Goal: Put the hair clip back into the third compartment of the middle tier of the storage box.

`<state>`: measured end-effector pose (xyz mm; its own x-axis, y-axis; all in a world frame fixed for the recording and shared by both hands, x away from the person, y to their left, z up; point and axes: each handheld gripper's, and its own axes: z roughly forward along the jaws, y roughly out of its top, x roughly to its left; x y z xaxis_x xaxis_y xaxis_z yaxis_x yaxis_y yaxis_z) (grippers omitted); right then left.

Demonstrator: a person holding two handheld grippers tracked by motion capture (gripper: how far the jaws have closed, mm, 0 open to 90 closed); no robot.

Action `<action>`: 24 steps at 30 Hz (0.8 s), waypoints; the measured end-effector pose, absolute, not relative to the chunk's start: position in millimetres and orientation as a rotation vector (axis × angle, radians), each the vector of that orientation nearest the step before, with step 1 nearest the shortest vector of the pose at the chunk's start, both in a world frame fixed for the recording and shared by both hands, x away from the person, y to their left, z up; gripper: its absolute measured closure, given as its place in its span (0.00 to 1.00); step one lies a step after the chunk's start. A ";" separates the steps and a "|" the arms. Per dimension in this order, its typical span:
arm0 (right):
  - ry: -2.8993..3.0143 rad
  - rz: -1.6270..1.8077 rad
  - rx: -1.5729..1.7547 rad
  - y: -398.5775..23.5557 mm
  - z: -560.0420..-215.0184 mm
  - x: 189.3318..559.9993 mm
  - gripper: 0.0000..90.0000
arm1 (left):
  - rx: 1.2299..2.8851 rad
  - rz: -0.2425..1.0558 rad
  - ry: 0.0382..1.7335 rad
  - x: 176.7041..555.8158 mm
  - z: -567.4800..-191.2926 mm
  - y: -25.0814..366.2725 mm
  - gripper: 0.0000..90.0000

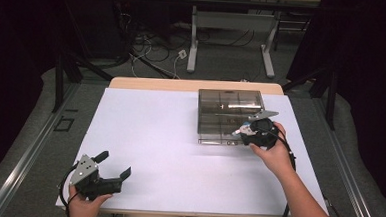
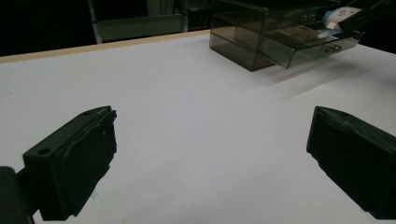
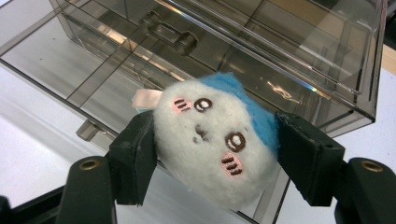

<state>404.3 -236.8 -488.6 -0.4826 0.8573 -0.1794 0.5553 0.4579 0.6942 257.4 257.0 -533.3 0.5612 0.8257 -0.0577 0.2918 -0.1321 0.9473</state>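
Two grippers here, and the smoky clear drawer box is the thing to go by. The right gripper has its jaws squeezed onto a small plush toy, white with a blue patch, pink cheeks and a stitched face, held right over the box's pulled-out lower drawer. A pink tag pokes out behind the toy, but whatever's printed on it is hidden. From the high view the toy is just a pale blob at the box's front right, too small to make out. No readable writing anywhere. The left gripper sits well away from the box, at the white table's near-left corner, jaws spread wide with nothing in them.
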 end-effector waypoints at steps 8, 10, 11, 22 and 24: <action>2.189 0.785 1.190 -242.0 -489.7 407.8 0.36 | 1.698 0.606 0.940 257.4 -533.3 257.2 0.02; 2.188 0.781 1.192 -242.6 -490.1 408.4 0.36 | 1.700 0.605 0.940 257.4 -533.3 257.2 0.02; 2.187 0.781 1.199 -242.7 -490.3 408.5 0.36 | 1.700 0.605 0.941 257.4 -533.3 257.2 0.02; 2.169 0.772 1.216 -246.1 -492.3 411.1 0.27 | 1.696 0.603 0.943 257.3 -533.3 256.7 0.02; 2.168 0.772 1.216 -246.3 -491.9 410.8 0.27 | 1.702 0.606 0.939 257.4 -533.1 256.8 0.02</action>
